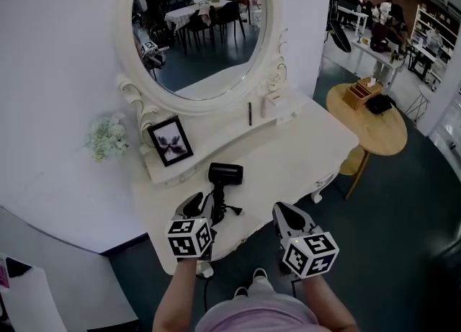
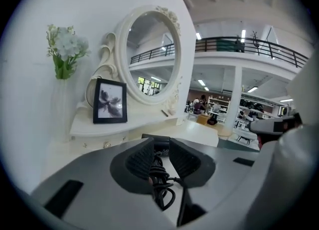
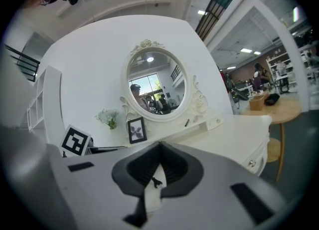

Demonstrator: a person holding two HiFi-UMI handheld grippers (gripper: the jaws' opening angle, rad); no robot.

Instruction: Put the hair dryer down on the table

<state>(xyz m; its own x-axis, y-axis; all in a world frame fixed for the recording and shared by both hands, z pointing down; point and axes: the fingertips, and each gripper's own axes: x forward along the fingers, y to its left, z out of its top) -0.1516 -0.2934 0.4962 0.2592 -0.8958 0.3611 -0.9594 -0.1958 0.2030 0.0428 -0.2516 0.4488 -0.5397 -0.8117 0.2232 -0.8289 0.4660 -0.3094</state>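
Hair dryer [image 1: 225, 173] lies on the white counter [image 1: 295, 154], in front of the picture frame [image 1: 170, 140] and below the oval mirror [image 1: 198, 28], with its barrel toward the mirror and its handle running back toward the person. Left gripper [image 1: 203, 204] sits at that handle end. In the left gripper view its fingers [image 2: 142, 158] stand narrowed around the handle and the wound cord [image 2: 163, 186], apparently clamped on them, though a thin strip of light shows beside one pad lower down. Right gripper [image 1: 288, 214] hangs just off the counter's front edge, well apart from the dryer, its fingers brought together at the tips with nothing between them.

Assessment: the dryer appears already to rest on the counter, so the set-down looks all but complete and only the release is outstanding. The next move calls for parting the left fingers fully and drawing straight back, taking care not to snag the cord loops and drag the dryer toward the edge
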